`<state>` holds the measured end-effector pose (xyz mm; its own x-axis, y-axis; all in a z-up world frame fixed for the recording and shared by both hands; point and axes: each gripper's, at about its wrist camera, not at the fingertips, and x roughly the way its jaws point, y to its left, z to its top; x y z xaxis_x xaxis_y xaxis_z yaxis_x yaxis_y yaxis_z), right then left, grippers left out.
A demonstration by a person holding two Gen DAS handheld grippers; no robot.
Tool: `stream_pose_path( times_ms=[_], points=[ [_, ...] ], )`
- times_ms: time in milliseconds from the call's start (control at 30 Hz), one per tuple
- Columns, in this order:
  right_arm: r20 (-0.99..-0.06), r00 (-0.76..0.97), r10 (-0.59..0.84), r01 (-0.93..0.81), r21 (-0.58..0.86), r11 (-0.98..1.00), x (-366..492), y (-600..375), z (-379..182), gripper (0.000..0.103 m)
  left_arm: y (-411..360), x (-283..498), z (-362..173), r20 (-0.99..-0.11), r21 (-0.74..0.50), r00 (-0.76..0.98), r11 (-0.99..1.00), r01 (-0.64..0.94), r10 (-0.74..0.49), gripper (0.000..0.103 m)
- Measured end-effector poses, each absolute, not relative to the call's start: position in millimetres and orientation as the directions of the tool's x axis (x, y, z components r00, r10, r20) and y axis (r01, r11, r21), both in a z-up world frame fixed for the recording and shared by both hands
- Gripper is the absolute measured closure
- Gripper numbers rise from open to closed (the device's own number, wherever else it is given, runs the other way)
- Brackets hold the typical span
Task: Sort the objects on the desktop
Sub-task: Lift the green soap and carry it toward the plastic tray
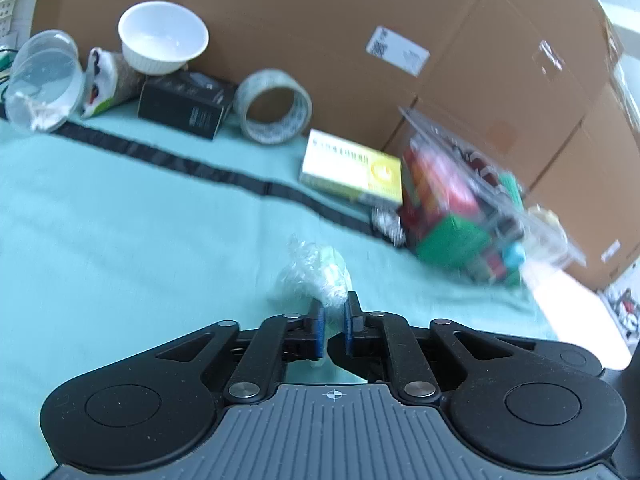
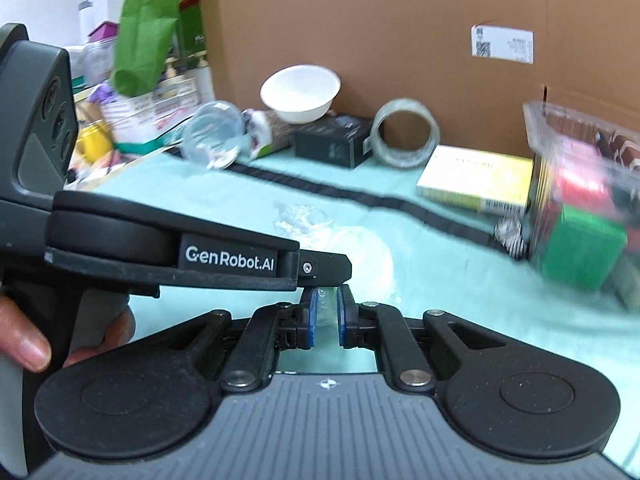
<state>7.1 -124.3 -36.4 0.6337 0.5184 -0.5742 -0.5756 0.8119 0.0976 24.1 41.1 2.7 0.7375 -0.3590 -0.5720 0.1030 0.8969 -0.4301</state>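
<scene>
The left tool (image 1: 334, 312) pinches a crumpled clear plastic wrapper (image 1: 312, 272) between its blue pads, low over the teal cloth of the desk (image 1: 120, 208). The right tool (image 2: 327, 306) is closed on the same wrapper (image 2: 352, 256) from the near side. Only the right wrist view shows the left tool's black body crossing in from the side and the person's left hand (image 2: 28, 344) on its grip, plus the green bag (image 2: 148, 24) beyond the desk's far corner. Behind the wrapper runs a black strip (image 1: 180, 160); past it stand a tape roll (image 1: 274, 106), a black box (image 1: 184, 104), a white bowl (image 1: 163, 38) and a yellow box (image 1: 352, 168) against the cardboard wall (image 1: 320, 20). A clear bin of coloured items (image 1: 460, 208) crowds the wrapper's right. The cloth left of the wrapper lies bare.
</scene>
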Motion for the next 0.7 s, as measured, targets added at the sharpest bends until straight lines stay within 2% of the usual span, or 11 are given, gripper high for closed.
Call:
stream_pose_path(
  times_ms=[100, 167, 233, 267, 300, 500, 700],
  points=[
    [-0.584, 0.621, 0.523, -0.578, 0.111, 0.809, -0.3, -125.1, -42.0, 0.089, 42.7, 15.6, -4.1, -0.596, -0.422, 0.73, 0.904, 0.07, -0.335, 0.061],
    [-0.581, 0.622, 0.526, -0.577, 0.115, 0.809, -3.1, -124.6, -45.2, 0.087, 46.8, 15.3, -7.7, -0.601, -0.434, 0.728, 0.9, 0.052, -0.332, 0.057],
    [-0.569, 0.634, 0.524, -0.573, 0.109, 0.812, -4.2, -125.1, -44.8, 0.067, 50.5, 17.6, -7.9, -0.603, -0.444, 0.726, 0.895, 0.039, -0.331, 0.047],
    [-0.563, 0.648, 0.513, -0.567, 0.094, 0.818, -4.1, -125.2, -45.0, 0.045, 51.6, 18.8, -7.1, -0.602, -0.438, 0.732, 0.898, 0.032, -0.32, 0.036],
    [-0.556, 0.664, 0.5, -0.559, 0.075, 0.826, -4.0, -125.7, -45.0, 0.033, 52.4, 19.1, -5.8, -0.595, -0.43, 0.742, 0.902, 0.03, -0.309, 0.031],
    [-0.562, 0.656, 0.505, -0.553, 0.098, 0.827, 9.6, -130.8, -50.5, 0.034, 49.1, 33.5, -1.8, -0.589, -0.403, 0.738, 0.911, 0.085, -0.33, 0.021],
    [-0.575, 0.626, 0.526, -0.546, 0.158, 0.823, 24.0, -129.0, -58.5, 0.033, 42.3, 51.8, -4.8, -0.614, -0.376, 0.699, 0.914, 0.15, -0.367, 0.021]
  ],
)
